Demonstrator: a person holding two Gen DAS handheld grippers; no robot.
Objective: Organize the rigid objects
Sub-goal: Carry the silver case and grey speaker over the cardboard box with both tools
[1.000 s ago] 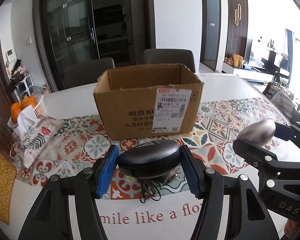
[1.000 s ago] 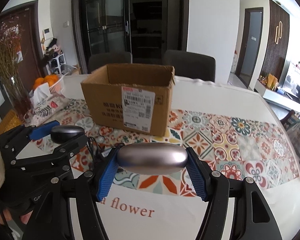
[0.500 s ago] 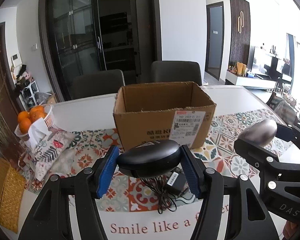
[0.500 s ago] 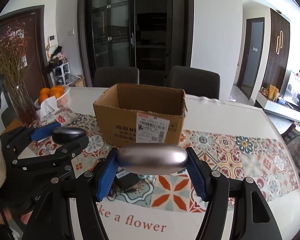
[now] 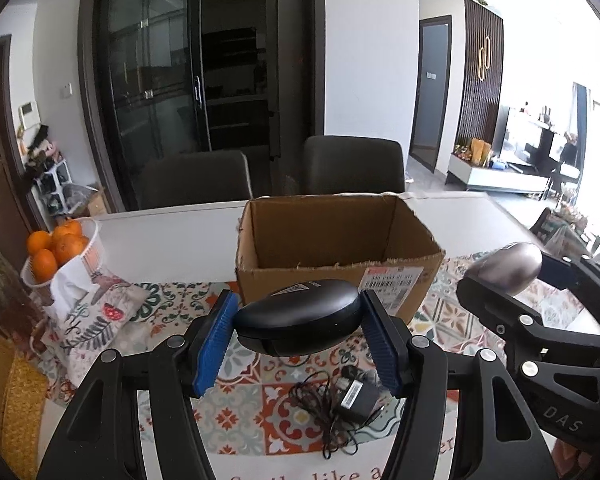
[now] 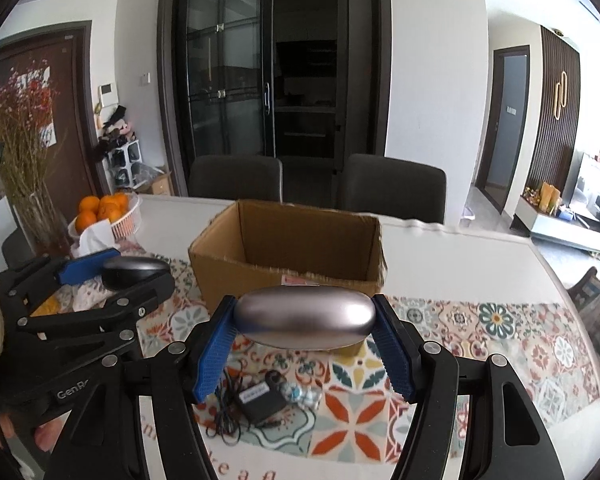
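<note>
My left gripper (image 5: 298, 338) is shut on a black oval case (image 5: 300, 316), held above the table in front of an open cardboard box (image 5: 336, 240). My right gripper (image 6: 304, 346) is shut on a silver oval case (image 6: 306, 322), also raised, near the box (image 6: 288, 248). The right gripper with the silver case shows at the right of the left wrist view (image 5: 508, 266). The left gripper with the black case shows at the left of the right wrist view (image 6: 134, 270). The box interior looks empty where visible.
A black power adapter with tangled cable (image 5: 348, 400) lies on the patterned table runner (image 5: 244, 400) below the grippers; it also shows in the right wrist view (image 6: 260, 400). A basket of oranges (image 5: 56, 248), a tissue pouch (image 5: 96, 312), a flower vase (image 6: 32, 200) stand left. Two chairs stand behind.
Both grippers have risen with their cases, so the box's open top and inside now show. The adapter and cable below have come into fuller view.
</note>
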